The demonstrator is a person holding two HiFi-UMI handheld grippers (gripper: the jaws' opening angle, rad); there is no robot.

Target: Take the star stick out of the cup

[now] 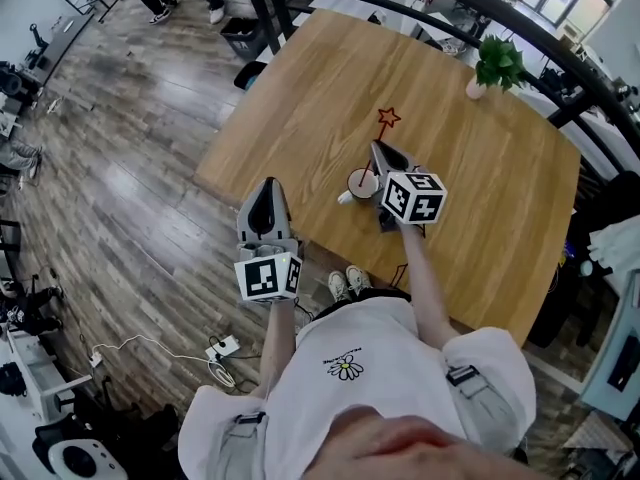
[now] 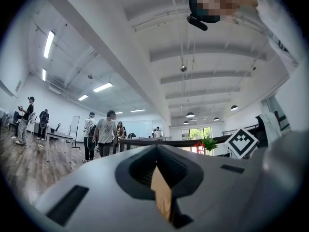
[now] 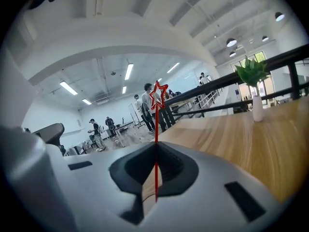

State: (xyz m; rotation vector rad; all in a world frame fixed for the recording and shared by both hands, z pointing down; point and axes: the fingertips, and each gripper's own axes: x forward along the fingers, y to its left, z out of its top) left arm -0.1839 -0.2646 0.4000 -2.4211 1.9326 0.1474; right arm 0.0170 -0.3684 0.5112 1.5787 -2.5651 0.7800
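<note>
A thin red star stick (image 1: 388, 118) rises aslant from the white cup (image 1: 360, 183) on the wooden table (image 1: 480, 208). My right gripper (image 1: 377, 148) is shut on the stick's shaft just above the cup. In the right gripper view the star stick (image 3: 156, 129) runs up from between the closed jaws of the right gripper (image 3: 156, 146), its star outlined overhead. The stick's lower end lies over the cup's mouth; whether it still touches inside I cannot tell. My left gripper (image 1: 266, 186) hangs off the table's near-left edge, shut and empty. The left gripper (image 2: 157, 149) points level toward the table.
A potted green plant (image 1: 497, 63) stands at the table's far side, also seen as the plant (image 3: 252, 74). A black bin (image 1: 243, 36) sits on the wood floor beyond the table. A dark railing (image 1: 560, 48) curves behind. Several people stand far off.
</note>
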